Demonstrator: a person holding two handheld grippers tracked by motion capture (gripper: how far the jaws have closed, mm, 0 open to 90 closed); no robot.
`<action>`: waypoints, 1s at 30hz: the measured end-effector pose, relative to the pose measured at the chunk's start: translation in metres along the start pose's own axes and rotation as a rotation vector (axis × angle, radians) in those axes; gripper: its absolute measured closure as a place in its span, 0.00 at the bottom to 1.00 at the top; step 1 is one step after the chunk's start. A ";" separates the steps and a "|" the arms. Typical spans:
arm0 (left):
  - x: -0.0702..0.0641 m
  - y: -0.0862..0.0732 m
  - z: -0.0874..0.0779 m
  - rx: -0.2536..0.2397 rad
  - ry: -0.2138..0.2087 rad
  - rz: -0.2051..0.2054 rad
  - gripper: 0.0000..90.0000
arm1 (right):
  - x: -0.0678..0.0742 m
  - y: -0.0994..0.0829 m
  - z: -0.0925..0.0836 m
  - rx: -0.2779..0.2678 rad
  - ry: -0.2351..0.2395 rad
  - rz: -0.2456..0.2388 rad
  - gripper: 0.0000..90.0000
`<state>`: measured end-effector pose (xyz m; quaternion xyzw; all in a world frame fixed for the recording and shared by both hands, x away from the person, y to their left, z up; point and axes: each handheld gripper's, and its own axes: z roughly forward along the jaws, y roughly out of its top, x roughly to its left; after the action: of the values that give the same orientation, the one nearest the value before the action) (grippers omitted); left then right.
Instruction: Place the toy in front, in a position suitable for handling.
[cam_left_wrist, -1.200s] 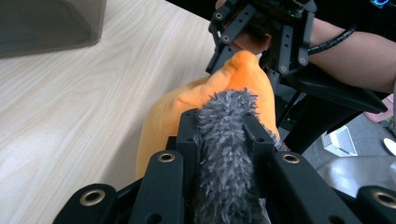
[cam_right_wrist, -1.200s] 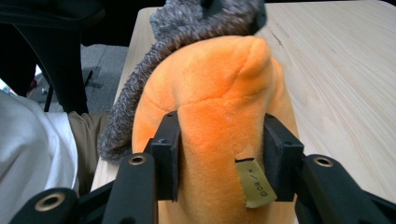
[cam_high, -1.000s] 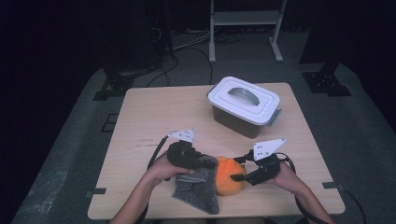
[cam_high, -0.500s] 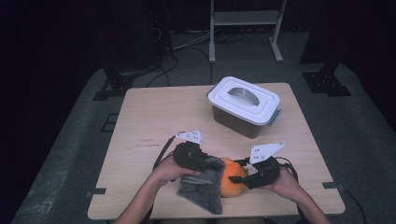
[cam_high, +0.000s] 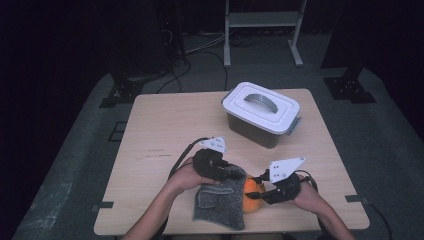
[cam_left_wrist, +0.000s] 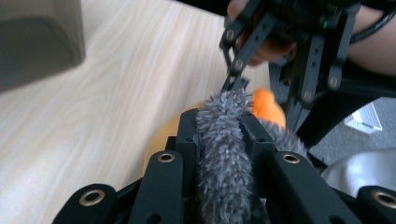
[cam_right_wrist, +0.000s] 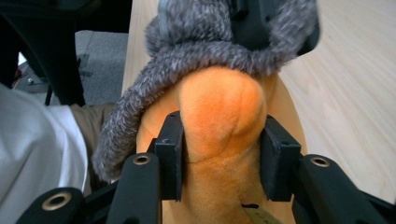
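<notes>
An orange plush toy (cam_high: 251, 193) lies near the table's front edge, partly covered by a grey fuzzy cloth (cam_high: 220, 202). My left gripper (cam_high: 231, 174) is shut on the cloth's upper edge; in the left gripper view the grey cloth (cam_left_wrist: 224, 149) is pinched between the pads, with the orange toy (cam_left_wrist: 266, 102) just beyond. My right gripper (cam_high: 259, 192) comes in from the right. Its jaws have just been closing with the toy between them. In the right gripper view both pads press into the orange toy (cam_right_wrist: 219, 107), and the grey cloth (cam_right_wrist: 201, 42) drapes over its far end.
A clear storage box with a white lid and grey handle (cam_high: 261, 112) stands at the back right of the wooden table (cam_high: 165, 130). The person's forearms enter from the bottom edge. Dark floor, cables and a metal stand lie beyond the table.
The left gripper has shifted slightly right, carrying the grey cloth further over the orange toy. The right gripper's jaws have narrowed onto the toy and the hand has stayed put.
</notes>
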<state>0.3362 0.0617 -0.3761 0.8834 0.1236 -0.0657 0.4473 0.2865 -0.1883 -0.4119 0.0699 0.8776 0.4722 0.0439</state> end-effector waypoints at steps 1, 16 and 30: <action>0.000 -0.001 0.000 0.000 0.007 -0.001 0.81 | 0.000 -0.003 -0.002 -0.004 0.004 -0.002 0.64; 0.008 -0.024 -0.018 -0.045 0.002 -0.063 0.81 | -0.008 -0.016 -0.014 -0.032 -0.001 0.039 0.62; -0.004 0.000 -0.007 -0.021 -0.003 0.030 0.81 | -0.009 -0.007 -0.007 -0.030 -0.019 0.034 0.62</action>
<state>0.3322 0.0665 -0.3708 0.8802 0.1103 -0.0591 0.4578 0.2942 -0.1992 -0.4141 0.0886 0.8688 0.4851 0.0454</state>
